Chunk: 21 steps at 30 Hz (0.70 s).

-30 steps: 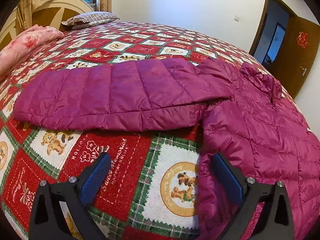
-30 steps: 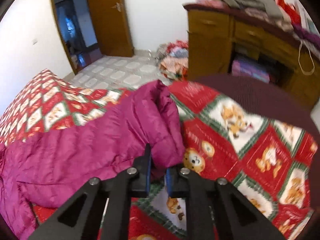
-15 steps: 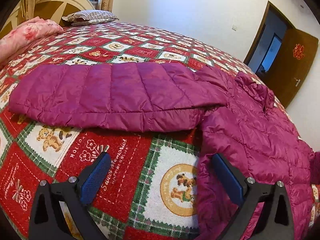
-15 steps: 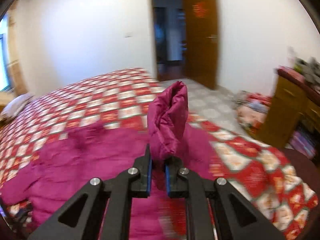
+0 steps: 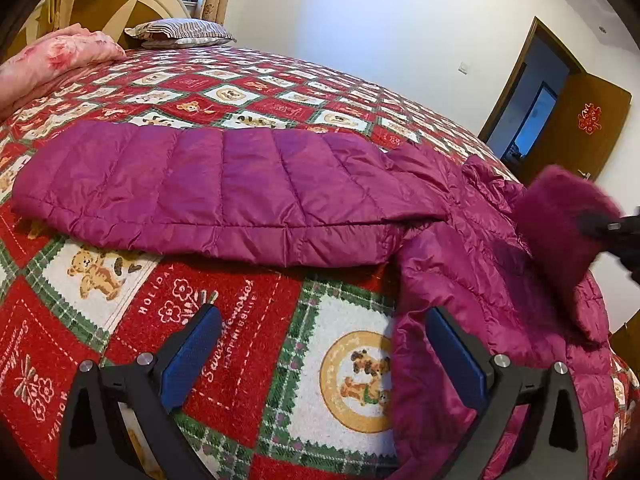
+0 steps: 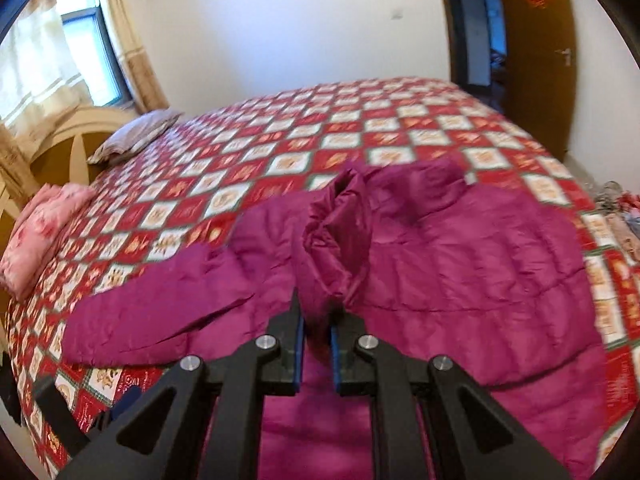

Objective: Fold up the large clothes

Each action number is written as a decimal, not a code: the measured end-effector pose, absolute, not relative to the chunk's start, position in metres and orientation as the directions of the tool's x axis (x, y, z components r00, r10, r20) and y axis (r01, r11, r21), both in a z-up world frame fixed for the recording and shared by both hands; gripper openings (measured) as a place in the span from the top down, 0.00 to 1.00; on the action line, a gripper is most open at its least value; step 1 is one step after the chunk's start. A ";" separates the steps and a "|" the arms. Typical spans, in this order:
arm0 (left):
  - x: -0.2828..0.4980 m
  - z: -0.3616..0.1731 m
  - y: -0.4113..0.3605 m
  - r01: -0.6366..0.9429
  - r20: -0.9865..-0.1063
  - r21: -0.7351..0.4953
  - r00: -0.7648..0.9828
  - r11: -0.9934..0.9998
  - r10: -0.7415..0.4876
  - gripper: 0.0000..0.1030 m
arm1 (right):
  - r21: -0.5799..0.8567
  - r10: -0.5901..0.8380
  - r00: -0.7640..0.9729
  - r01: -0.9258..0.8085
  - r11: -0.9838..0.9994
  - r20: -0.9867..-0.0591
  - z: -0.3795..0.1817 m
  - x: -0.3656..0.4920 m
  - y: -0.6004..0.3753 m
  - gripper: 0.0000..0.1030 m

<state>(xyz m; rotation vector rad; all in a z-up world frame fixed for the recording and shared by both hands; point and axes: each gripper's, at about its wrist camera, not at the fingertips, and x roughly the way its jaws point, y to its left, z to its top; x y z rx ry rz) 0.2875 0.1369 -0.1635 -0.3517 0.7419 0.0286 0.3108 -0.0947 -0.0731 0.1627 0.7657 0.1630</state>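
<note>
A magenta puffer jacket (image 5: 472, 240) lies spread on the red bear-print bedspread (image 5: 248, 92), one sleeve (image 5: 208, 184) stretched out to the left. My left gripper (image 5: 324, 356) stands open low over the bedspread, its right pad against the jacket's lower edge. My right gripper (image 6: 318, 320) is shut on the jacket's other sleeve (image 6: 340, 232), whose cuff stands bunched above the jaws over the jacket's body (image 6: 472, 264). In the left wrist view that lifted sleeve (image 5: 560, 220) shows blurred at the right edge.
A striped pillow (image 5: 180, 32) and a pink folded quilt (image 5: 52, 56) lie by the wooden headboard (image 5: 100, 4). An open brown door (image 6: 536, 40) is at the far wall. Clothes (image 6: 624, 216) lie on the floor past the bed's right side.
My right gripper has swung with the sleeve from the bed's edge across over the jacket's body, coming into the left wrist view. The left gripper has stayed in place and open.
</note>
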 end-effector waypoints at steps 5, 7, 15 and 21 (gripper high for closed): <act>0.287 -0.164 0.138 -0.144 -0.659 -0.312 0.745 0.939 -0.105 0.01 | 0.239 0.273 0.657 -0.143 0.961 -0.703 -0.099 0.328 -0.070 0.86; 0.286 -0.165 0.138 -0.141 -0.654 -0.317 0.749 0.938 -0.108 0.01 | 0.269 0.314 0.634 -0.171 0.948 -0.707 -0.103 0.331 -0.067 0.77; 0.285 -0.166 0.138 -0.139 -0.647 -0.317 0.755 0.938 -0.107 0.01 | 0.404 0.419 0.704 -0.202 0.892 -0.574 -0.076 0.303 -0.108 0.44; 0.285 -0.166 0.136 -0.141 -0.650 -0.307 0.753 0.941 -0.099 0.01 | 0.314 0.310 0.665 -0.119 0.942 -0.679 -0.096 0.311 -0.115 0.64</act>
